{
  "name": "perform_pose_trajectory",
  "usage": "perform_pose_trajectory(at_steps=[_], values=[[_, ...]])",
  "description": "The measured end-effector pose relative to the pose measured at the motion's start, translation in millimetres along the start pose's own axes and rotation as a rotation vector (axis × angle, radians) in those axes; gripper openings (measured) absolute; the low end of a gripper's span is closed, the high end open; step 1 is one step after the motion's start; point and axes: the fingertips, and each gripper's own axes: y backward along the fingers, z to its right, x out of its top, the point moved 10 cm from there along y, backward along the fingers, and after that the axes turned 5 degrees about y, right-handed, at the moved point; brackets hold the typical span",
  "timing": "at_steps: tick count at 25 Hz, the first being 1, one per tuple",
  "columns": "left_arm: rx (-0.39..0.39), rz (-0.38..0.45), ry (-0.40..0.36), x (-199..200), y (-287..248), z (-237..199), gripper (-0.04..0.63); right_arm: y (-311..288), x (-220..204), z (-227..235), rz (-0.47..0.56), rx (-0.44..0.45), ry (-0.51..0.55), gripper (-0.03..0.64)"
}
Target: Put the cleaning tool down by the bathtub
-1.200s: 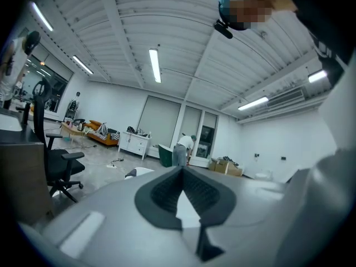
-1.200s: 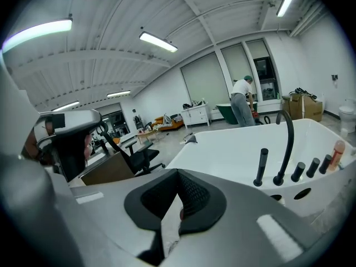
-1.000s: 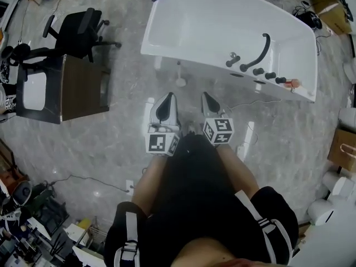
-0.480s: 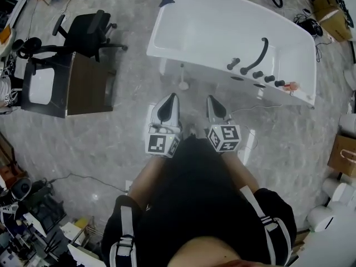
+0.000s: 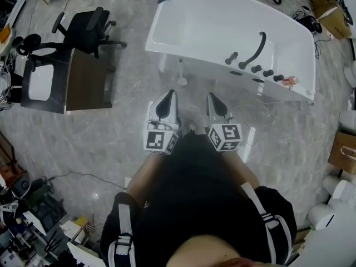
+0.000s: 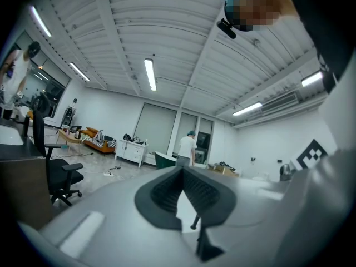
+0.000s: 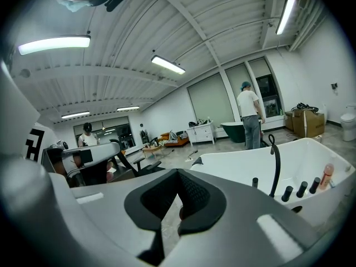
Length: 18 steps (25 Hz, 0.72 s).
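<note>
In the head view, you held the left claw [image 5: 170, 95] and the right claw [image 5: 212, 97] side by side in front of your body, both pointing toward the bathtub [image 5: 194, 21]. The cleaning tool [image 5: 181, 75], a thin pale stick on a round foot, seemed to stand upright on the floor [image 5: 111, 138]. It was just beside the near wall of the bathtub and apart from both claws. From this I judge that it was already put down.

In the left gripper view, the pads were pressed together at the tips and pinched nothing. The white wall of the bathtub showed through the gap under them.

In the right gripper view, the jaws were pressed together as well and empty. The bathtub and its dark taps [image 7: 300, 191] were beyond them.

The cleaning tool looked light and stiff, but I think it can tip easily on its small foot. If you had to move it, the middle of the stick was the better place to take it, not the foot.
</note>
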Motion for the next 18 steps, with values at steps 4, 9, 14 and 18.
perform_pose_trajectory(at_steps=[4, 9, 14, 18], values=[[0.003, 0.002, 0.000, -1, 4, 1, 0.006, 3, 2, -4, 0.018, 0.010, 0.003, -0.003], [0.000, 0.008, -0.004, -5, 9, 2, 0.006, 6, 0, -6, 0.022, 0.022, 0.009, -0.002], [0.019, 0.011, 0.007, -4, 11, 2, 0.006, 9, -1, -5, 0.038, 0.010, 0.017, -0.003], [0.030, 0.013, 0.010, -5, 12, -1, 0.006, 8, 1, -2, 0.045, 0.006, 0.021, -0.003]])
